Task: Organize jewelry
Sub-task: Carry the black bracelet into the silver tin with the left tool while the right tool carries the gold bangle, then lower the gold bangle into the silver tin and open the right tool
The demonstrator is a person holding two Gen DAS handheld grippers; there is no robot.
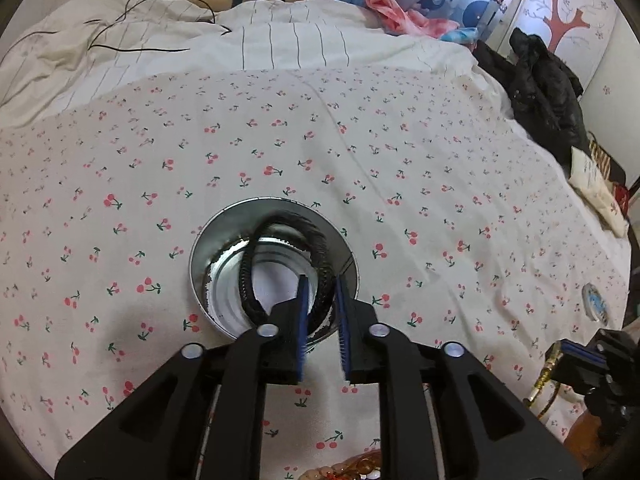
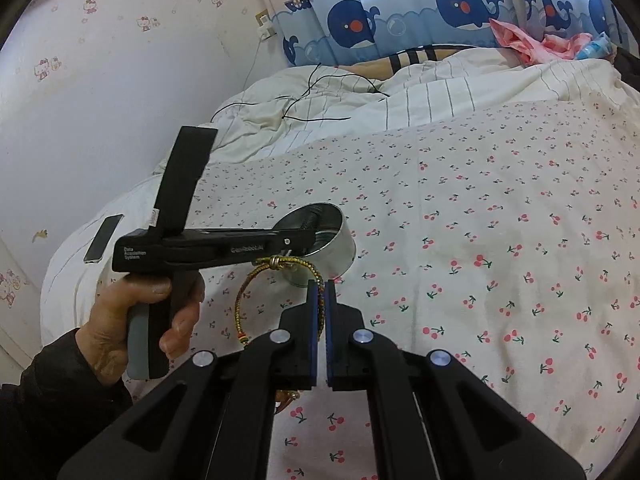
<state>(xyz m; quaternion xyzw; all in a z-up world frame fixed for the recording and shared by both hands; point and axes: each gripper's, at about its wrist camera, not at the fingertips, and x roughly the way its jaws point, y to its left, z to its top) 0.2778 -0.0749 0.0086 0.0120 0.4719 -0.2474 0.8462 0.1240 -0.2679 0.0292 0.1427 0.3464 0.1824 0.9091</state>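
A round metal tin (image 1: 344, 252) stands on the cherry-print bedsheet; it also shows in the right wrist view (image 2: 340, 236). A black coiled band (image 1: 316, 236) lies inside it, draped over the rim. My left gripper (image 1: 320, 300) hangs over the tin's near rim, jaws slightly apart with the band passing between them, not pinched. My right gripper (image 2: 319, 292) is shut on a yellow braided cord bracelet (image 2: 256, 276), holding it in the air just short of the tin. The left gripper's body (image 2: 200, 246) shows in a hand at left.
More beaded jewelry (image 1: 360, 468) lies at the bed's near edge. A phone (image 2: 103, 238) rests at the bed's left side. A rumpled striped duvet (image 1: 200, 40) with a black cable lies beyond. A black jacket (image 1: 540, 88) sits at right.
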